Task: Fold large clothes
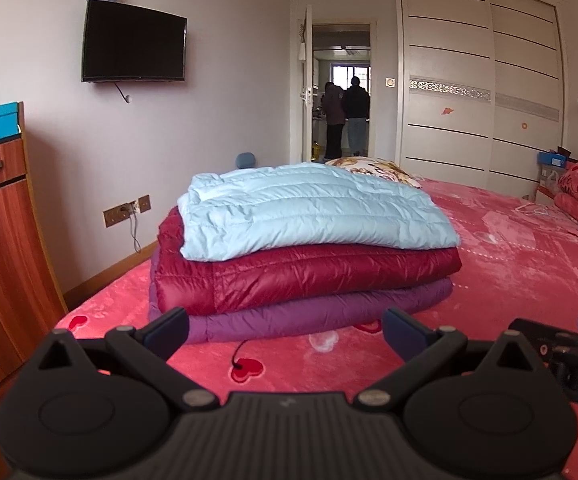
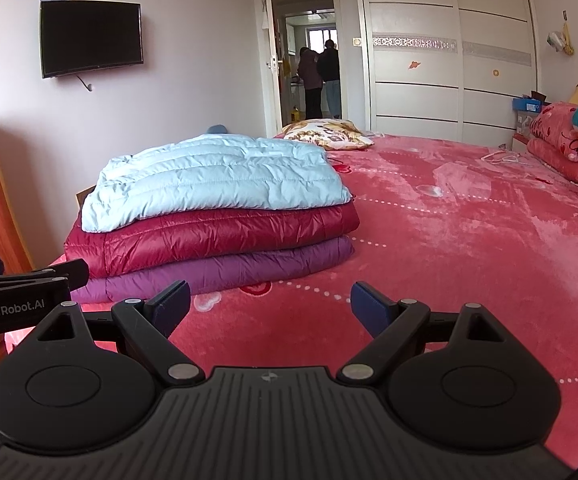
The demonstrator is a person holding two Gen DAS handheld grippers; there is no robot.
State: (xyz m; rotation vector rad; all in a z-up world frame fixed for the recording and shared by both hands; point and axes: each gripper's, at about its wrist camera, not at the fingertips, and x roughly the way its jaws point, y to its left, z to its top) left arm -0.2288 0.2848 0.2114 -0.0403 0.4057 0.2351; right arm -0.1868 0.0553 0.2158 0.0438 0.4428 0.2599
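Three folded padded coats are stacked on the bed (image 2: pixel 469 240): a pale blue coat (image 1: pixel 309 208) on top, a dark red coat (image 1: pixel 309 276) under it, and a purple coat (image 1: pixel 321 312) at the bottom, resting on the pink cover near the bed's left edge. The left gripper (image 1: pixel 285 330) is held low just in front of the stack, its jaws spread wide and nothing held between them. The right gripper (image 2: pixel 271 304) is likewise spread wide and empty, set a little to the right of the stack over bare cover.

The folding appears to be done, so the risks lie in any further handling. The pale blue coat is seen to overhang the red one at its near left corner (the shell looks slick), and a nudge from either gripper could slide it off or spring a fold open. Were the stack pushed leftward, it could be tipped over the bed's edge. Should one finger be caught under a layer's hem during a reach, the layers above would be lifted and their folds spoiled. The two grippers are held close together and could be knocked against each other.
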